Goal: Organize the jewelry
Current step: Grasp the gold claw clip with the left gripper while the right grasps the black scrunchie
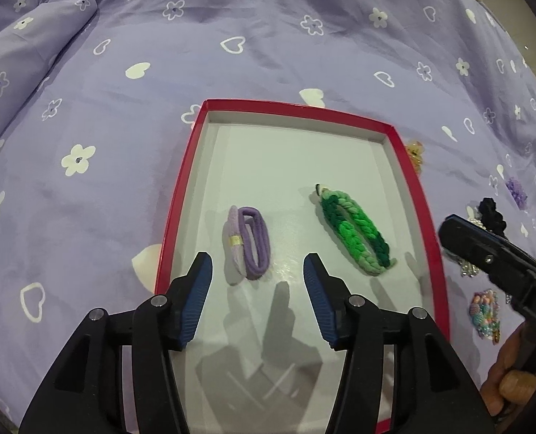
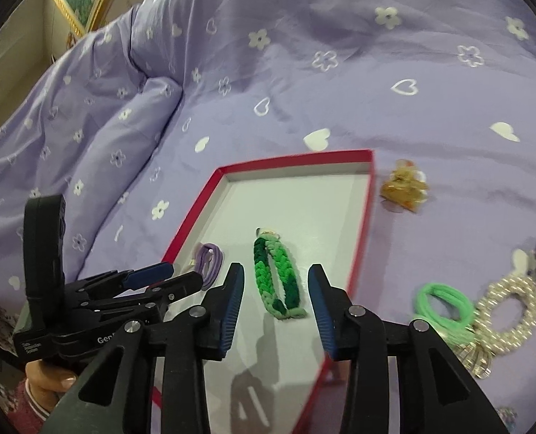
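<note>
A: Left wrist view: left hand-held gripper (image 1: pixel 257 271) parted, empty; purple hair ties (image 1: pixel 248 242) in the red tray (image 1: pixel 409 166), just ahead, long axis along the fingers.

B: Right wrist view: right hand-held gripper (image 2: pixel 275 284) agape, empty; green braided band (image 2: pixel 277 278) in the tray, lengthwise between the tips. Loose pieces lie rightward on the bed, nearer it.

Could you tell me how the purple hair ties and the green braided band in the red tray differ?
The purple hair ties are smooth, plain loops bundled together; the green braided band is one plaited loop in mixed greens. The purple ones lie left, the green right. Both rest flat in the red tray, ungripped.
</note>
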The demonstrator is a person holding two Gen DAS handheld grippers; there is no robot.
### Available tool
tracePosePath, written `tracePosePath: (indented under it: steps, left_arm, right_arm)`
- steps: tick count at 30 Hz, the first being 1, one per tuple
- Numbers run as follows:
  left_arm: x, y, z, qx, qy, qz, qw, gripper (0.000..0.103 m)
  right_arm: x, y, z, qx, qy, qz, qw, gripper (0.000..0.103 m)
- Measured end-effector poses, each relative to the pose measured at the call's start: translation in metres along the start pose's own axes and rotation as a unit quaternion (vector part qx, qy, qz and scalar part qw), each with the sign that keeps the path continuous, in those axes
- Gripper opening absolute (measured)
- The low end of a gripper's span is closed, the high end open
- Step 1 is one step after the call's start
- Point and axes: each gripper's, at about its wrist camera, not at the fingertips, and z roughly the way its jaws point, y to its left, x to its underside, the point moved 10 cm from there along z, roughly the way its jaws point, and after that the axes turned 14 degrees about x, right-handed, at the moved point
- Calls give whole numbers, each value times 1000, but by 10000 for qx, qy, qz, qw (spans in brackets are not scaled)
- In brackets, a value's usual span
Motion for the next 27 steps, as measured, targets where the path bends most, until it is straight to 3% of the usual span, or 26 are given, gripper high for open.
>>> tracePosePath:
  steps: [17, 27]
  left_arm:
    - [-8, -76, -11, 331, -102, 556, 9979, 56]
    - [-32, -142, 13, 498, 33, 1588, 9861, 56]
  right_arm:
    - [8, -85, -60, 398, -346, 580, 9969, 47]
    - [13, -143, -84, 769, -472, 874, 9921, 52]
